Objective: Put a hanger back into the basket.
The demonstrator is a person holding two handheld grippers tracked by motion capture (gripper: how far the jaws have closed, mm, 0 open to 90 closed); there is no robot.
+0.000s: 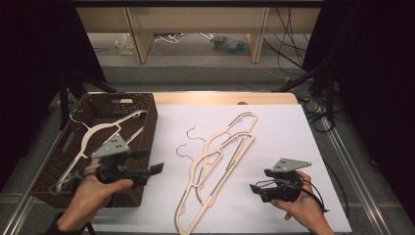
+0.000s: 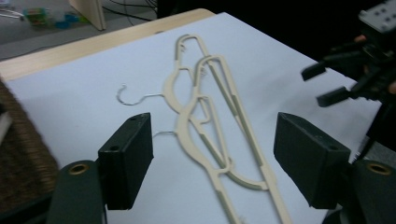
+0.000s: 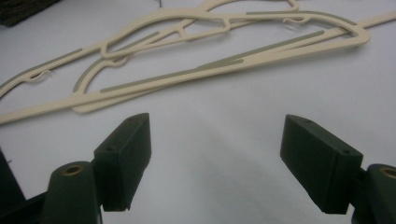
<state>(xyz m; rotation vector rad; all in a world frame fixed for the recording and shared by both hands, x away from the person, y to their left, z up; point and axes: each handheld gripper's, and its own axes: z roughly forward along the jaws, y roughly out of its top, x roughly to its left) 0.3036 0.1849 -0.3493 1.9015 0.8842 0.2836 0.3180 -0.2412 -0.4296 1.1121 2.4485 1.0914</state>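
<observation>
High view: two cream hangers (image 1: 215, 166) lie overlapped mid-table on white sheet (image 1: 284, 132); a third hanger (image 1: 98, 134) rests in brown wicker basket (image 1: 147, 117) at left. L gripper (image 1: 155, 170) hovers by basket's near corner, jaws spread, nothing btwn. R gripper (image 1: 254, 188), near hangers' right side, likewise spread, empty.

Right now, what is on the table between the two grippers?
In the high view, two cream hangers lie overlapping between the left hand-held gripper and the right hand-held gripper.
</observation>
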